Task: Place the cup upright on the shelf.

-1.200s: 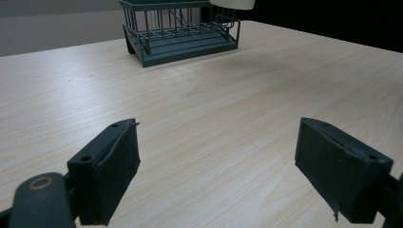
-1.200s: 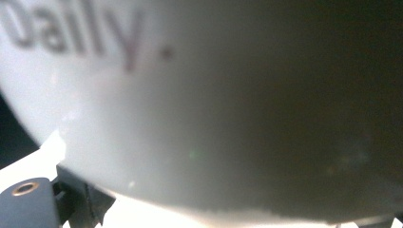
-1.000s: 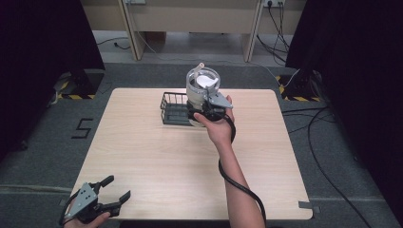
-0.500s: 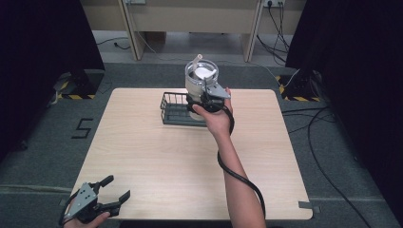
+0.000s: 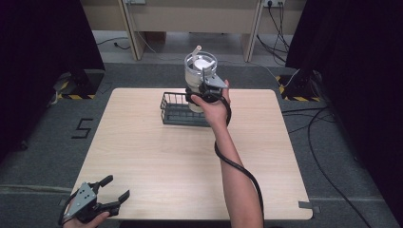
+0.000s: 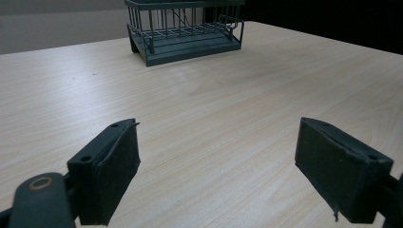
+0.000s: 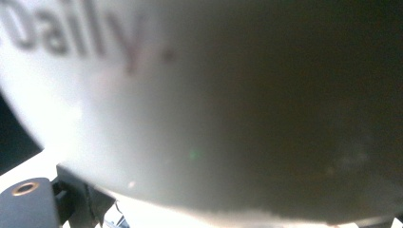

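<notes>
The right gripper [image 5: 205,91] is clamping a white lidded plastic cup with a straw [image 5: 199,71], holding it above the dark wire basket [image 5: 180,109] — the left gripper [image 5: 97,202] is resting wide apart at the pale wooden table [image 5: 142,156]'s near edge.

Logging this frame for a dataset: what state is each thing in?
Cup: upright, lifted above the basket, with a straw in it.
Right claw: shut on the cup.
Left claw: open, holding nothing, low at the table's near edge.
Wire basket: upright on the table, looks empty.

One cup [image 5: 200,73], one wire basket [image 5: 177,109], one table [image 5: 157,166], two grippers
</notes>
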The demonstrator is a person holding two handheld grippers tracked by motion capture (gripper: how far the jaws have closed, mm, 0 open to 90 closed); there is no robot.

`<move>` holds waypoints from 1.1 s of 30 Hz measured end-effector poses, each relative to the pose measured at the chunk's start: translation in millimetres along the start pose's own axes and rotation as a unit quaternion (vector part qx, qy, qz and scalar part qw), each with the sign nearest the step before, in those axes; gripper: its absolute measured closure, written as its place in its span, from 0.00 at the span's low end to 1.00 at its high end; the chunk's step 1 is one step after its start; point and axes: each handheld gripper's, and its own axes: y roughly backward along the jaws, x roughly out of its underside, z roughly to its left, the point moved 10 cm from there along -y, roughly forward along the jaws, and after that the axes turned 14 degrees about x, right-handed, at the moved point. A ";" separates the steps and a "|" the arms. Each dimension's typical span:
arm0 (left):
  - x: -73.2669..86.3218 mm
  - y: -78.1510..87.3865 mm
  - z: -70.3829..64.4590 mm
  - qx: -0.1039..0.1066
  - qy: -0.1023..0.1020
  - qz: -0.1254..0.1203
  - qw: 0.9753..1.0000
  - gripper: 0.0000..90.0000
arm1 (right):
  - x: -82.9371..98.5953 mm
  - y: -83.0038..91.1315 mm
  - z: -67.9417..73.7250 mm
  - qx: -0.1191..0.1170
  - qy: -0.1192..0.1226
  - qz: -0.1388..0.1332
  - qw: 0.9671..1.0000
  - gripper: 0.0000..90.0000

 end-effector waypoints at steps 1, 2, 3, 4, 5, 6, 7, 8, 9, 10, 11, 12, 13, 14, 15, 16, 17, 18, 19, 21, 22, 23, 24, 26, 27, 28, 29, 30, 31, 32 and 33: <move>0.1 0.0 0.1 0.000 0.001 0.000 1.000 0.16 | 0.0 -1.8 0.1 0.002 0.000 0.001 1.000 0.11; 0.2 0.0 0.2 0.000 0.001 0.000 1.000 0.16 | -0.1 -3.7 0.3 0.002 0.001 0.001 1.000 0.11; 0.3 0.0 0.3 -0.001 0.001 0.000 1.000 0.16 | -0.2 -5.6 0.6 0.002 0.002 0.002 1.000 0.11; 0.4 0.1 0.4 -0.001 0.001 0.000 1.000 0.16 | -0.3 -7.6 0.7 0.003 0.001 0.002 1.000 0.11; 0.5 0.1 0.7 -0.002 0.002 0.000 1.000 0.16 | -0.2 -9.5 1.0 0.003 -0.001 0.003 1.000 0.11; 0.9 0.5 1.2 -0.002 0.001 0.001 1.000 0.16 | -0.2 -11.5 1.1 0.003 -0.002 0.003 1.000 0.11; 0.9 0.4 1.3 -0.002 0.002 0.000 1.000 0.16 | 0.1 -13.9 1.2 0.004 -0.004 0.003 1.000 0.11; 1.0 0.5 1.6 -0.003 0.003 0.001 1.000 0.16 | 0.5 -15.5 1.2 0.004 -0.005 0.004 1.000 0.11; 1.1 0.6 1.8 -0.003 0.003 0.001 1.000 0.16 | 1.0 -17.3 1.2 0.006 -0.006 0.005 1.000 0.11; 1.2 0.6 1.9 -0.003 0.003 0.001 1.000 0.16 | 1.3 -19.5 1.1 0.006 -0.005 0.005 1.000 0.11; 1.3 0.6 2.0 -0.004 0.004 0.001 1.000 0.16 | 1.8 -21.6 1.2 0.007 -0.005 0.006 1.000 0.11; 1.4 0.6 2.0 -0.004 0.003 0.002 1.000 0.16 | 2.1 -24.2 1.5 0.007 -0.006 0.006 1.000 0.11; 1.4 0.4 2.0 -0.004 0.004 0.001 1.000 0.16 | 2.5 -25.5 1.7 0.007 -0.007 0.007 1.000 0.11; 1.7 0.3 1.7 -0.003 0.005 0.001 1.000 0.16 | 2.8 -27.3 1.8 0.007 -0.006 0.008 1.000 0.11; 1.7 0.3 1.7 -0.003 0.005 0.001 1.000 0.16 | 3.3 -29.3 2.1 0.007 -0.006 0.009 1.000 0.11; 2.1 0.1 1.5 -0.003 0.005 0.002 1.000 0.16 | 3.5 -31.1 2.2 0.007 -0.008 0.009 1.000 0.11; 2.2 0.0 1.6 -0.004 0.005 0.002 1.000 0.16 | 3.8 -32.4 2.5 0.006 -0.010 0.010 1.000 0.11; 2.4 0.0 1.7 -0.004 0.005 0.002 1.000 0.16 | 4.0 -34.2 2.6 0.006 -0.011 0.010 1.000 0.11; 2.6 0.0 1.8 -0.004 0.006 0.002 1.000 0.16 | 4.5 -35.9 2.5 0.008 -0.013 0.011 1.000 0.11; 2.6 0.1 1.9 -0.004 0.006 0.002 1.000 0.16 | 5.5 -39.5 1.9 0.009 -0.016 0.013 1.000 0.11; 2.5 0.1 1.8 -0.005 0.006 0.001 1.000 0.16 | 6.1 -40.9 1.9 0.010 -0.018 0.014 1.000 0.11; 2.5 0.0 1.8 -0.005 0.006 0.002 1.000 0.16 | 6.6 -42.3 1.8 0.010 -0.017 0.015 1.000 0.11; 2.7 0.0 1.8 -0.005 0.006 0.003 1.000 0.16 | 6.9 -43.7 2.0 0.011 -0.018 0.016 1.000 0.11; 2.5 -0.3 1.5 -0.004 0.005 0.002 1.000 0.16 | 7.1 -45.7 2.2 0.012 -0.018 0.016 1.000 0.11; 2.4 -0.4 1.4 -0.004 0.005 0.002 1.000 0.16 | 7.6 -46.7 2.4 0.012 -0.018 0.017 1.000 0.11; 2.2 -0.6 1.1 -0.004 0.006 0.001 1.000 0.16 | 8.3 -47.8 3.0 0.011 -0.018 0.018 1.000 0.11; 2.5 -0.4 1.2 -0.003 0.005 0.002 1.000 0.16 | 9.5 -48.7 3.6 0.012 -0.018 0.019 1.000 0.11; 2.4 -0.4 1.2 -0.003 0.005 0.002 1.000 0.16 | 11.4 -49.5 4.6 0.011 -0.017 0.021 1.000 0.11; 2.4 -0.3 1.2 -0.003 0.004 0.002 1.000 0.16 | 13.1 -50.2 5.5 0.011 -0.017 0.022 1.000 0.11; 2.4 -0.3 1.1 -0.003 0.004 0.002 1.000 0.16 | 15.0 -50.9 6.3 0.011 -0.015 0.024 1.000 0.11; 2.4 -0.3 0.9 -0.003 0.004 0.002 1.000 0.16 | 16.4 -51.8 7.2 0.010 -0.016 0.024 1.000 0.11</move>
